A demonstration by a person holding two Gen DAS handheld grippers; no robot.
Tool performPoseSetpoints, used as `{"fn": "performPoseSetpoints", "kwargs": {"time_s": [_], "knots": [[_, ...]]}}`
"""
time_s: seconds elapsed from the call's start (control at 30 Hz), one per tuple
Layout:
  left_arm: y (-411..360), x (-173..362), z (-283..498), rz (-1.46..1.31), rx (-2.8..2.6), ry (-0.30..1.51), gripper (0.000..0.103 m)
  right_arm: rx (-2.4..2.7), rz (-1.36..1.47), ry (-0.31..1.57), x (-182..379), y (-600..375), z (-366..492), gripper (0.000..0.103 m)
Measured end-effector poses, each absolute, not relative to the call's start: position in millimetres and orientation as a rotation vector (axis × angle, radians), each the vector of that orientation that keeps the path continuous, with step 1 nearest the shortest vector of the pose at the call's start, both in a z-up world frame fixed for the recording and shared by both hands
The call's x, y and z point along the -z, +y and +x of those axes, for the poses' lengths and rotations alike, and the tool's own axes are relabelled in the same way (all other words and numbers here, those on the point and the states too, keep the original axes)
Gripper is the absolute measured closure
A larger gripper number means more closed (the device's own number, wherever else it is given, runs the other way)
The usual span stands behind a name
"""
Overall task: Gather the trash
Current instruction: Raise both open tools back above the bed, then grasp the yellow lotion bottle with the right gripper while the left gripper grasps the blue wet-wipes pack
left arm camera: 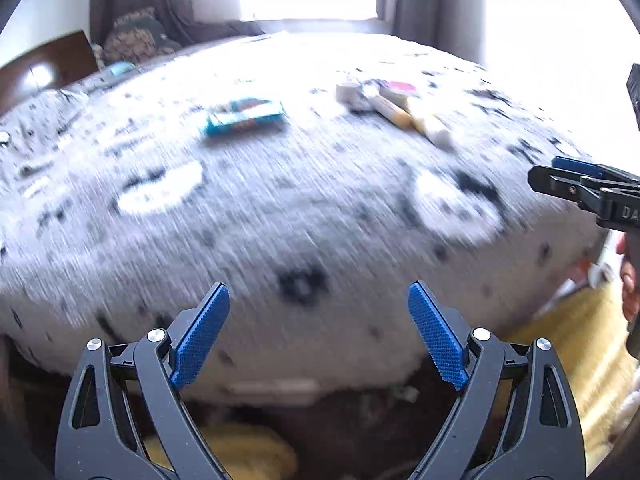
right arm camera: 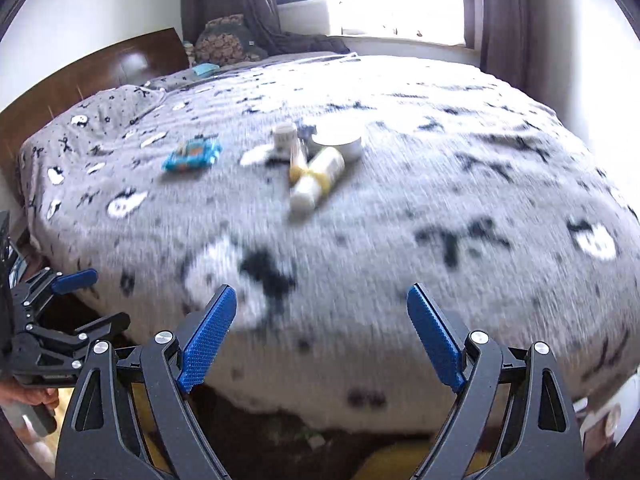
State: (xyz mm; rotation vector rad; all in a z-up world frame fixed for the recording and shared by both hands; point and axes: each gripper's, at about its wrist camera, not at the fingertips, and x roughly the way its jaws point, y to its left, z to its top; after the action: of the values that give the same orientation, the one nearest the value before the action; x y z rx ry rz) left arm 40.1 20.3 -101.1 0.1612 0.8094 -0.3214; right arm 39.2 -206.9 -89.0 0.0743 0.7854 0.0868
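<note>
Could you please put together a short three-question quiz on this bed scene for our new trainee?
1. True or false: the left gripper is holding a piece of trash.
2. Which lies closer to the wooden headboard: A) the blue wrapper or B) the cluster of bottles and jars?
3. What do the items rest on?

Key:
1. False; its jaws stand open and empty, as do those of the right gripper.
2. A.
3. A grey patterned bedspread.
</note>
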Motion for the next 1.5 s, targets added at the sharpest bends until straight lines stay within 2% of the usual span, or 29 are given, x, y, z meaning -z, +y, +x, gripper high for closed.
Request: {"fn": "performPoseSetpoints", "kwargs": {"time_s": [0.3,0.4,0.47,0.67,0.97,1.07,1.2,1.27,1.3,1.33,1.4,1.5], "knots": [[25.5,84.8,130.1,0.144,0.191,0.783,0.017,-0.060,0.117,0.823,100.6,-190.0,117.7,0.016],[28.8,87.8,156.9,0.114,0.180,0.810,0.017,-0.026,0.090,0.844,107.6,-184.4,137.9,0.026],[27.8,90.5,169.8,0.096,0.174,0.819,0.017,0.003,0.062,0.867,114.7,-182.8,148.3,0.037],[12.3,96.5,207.5,0.117,0.154,0.838,0.014,0.034,0.016,0.880,119.3,-187.7,153.0,0.052],[6.8,109.5,259.5,0.049,0.135,0.907,0.014,0.038,0.099,0.894,117.9,-215.0,168.3,0.053],[3.6,114.2,268.0,0.054,0.132,0.931,0.015,0.015,0.118,0.896,119.7,-211.9,179.6,0.049],[1.9,113.5,266.8,0.065,0.147,0.933,0.030,0.003,0.106,0.899,122.4,-206.1,193.8,0.048],[1.2,112.0,265.2,0.071,0.158,0.933,0.039,0.010,0.091,0.905,123.9,-204.7,199.1,0.054],[1.3,111.0,263.3,0.072,0.164,0.932,0.045,0.014,0.084,0.904,123.9,-204.7,200.0,0.067],[1.8,110.1,262.0,0.070,0.168,0.932,0.051,0.010,0.079,0.901,123.1,-205.0,199.4,0.071],[4.0,108.5,258.0,0.064,0.176,0.932,0.059,0.002,0.078,0.898,122.4,-206.9,196.2,0.071],[7.9,107.7,251.8,0.056,0.178,0.928,0.065,-0.015,0.075,0.899,121.8,-210.2,188.2,0.071]]}}
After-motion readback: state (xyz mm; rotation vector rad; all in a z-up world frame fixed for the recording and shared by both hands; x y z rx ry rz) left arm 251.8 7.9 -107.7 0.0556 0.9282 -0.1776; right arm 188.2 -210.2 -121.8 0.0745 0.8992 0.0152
